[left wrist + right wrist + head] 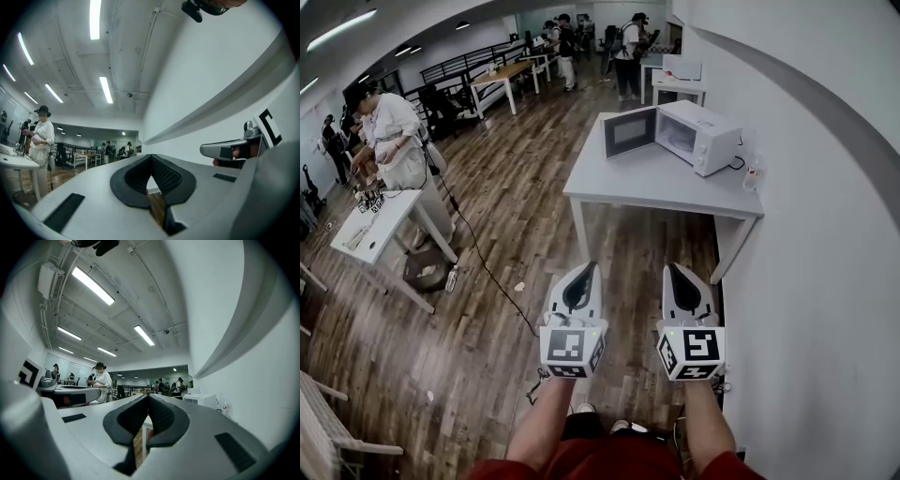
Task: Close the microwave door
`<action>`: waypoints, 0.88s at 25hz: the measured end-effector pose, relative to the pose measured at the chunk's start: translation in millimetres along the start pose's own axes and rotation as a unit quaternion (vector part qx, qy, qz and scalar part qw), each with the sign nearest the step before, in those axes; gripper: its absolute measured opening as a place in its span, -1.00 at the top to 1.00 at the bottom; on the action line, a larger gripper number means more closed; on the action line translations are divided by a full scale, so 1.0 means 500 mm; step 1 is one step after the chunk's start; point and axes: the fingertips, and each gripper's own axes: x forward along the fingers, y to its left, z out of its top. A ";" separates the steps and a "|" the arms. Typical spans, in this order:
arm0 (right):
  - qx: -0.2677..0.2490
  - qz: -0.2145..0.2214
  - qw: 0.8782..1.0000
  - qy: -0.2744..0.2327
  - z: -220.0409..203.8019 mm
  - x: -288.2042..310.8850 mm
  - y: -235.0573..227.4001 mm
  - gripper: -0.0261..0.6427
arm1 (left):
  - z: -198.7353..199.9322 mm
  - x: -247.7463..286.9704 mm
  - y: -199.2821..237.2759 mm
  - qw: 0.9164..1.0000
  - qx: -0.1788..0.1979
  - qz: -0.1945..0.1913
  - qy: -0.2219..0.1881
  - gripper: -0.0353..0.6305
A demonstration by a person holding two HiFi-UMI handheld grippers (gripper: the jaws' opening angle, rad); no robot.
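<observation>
Tongs pressed together, pinching nothing: left tongs (584,272) and right tongs (673,270) I hold side by side, pointing ahead. I judge the job needs a push, not a grip. The boxy white microwave (705,139) sits well apart on a white table (628,192), its flat, windowed door (630,131) swung open leftward.

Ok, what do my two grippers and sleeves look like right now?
Left gripper and right gripper: light grey tapered shells with black pads, each carrying a white cube with black square markers. Red sleeves; forearms bare.
</observation>
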 end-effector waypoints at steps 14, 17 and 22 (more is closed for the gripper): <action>-0.003 -0.011 1.000 -0.005 -0.046 0.158 -0.029 0.85 | -0.050 0.129 0.083 1.000 -0.001 0.003 -0.006 0.81; -0.001 -0.007 1.000 -0.004 -0.054 0.217 -0.024 0.85 | -0.056 0.170 0.122 1.000 -0.004 0.006 -0.008 0.81; -0.013 -0.001 1.000 0.003 -0.069 0.322 -0.009 0.85 | -0.069 0.242 0.197 1.000 -0.010 0.007 -0.010 0.81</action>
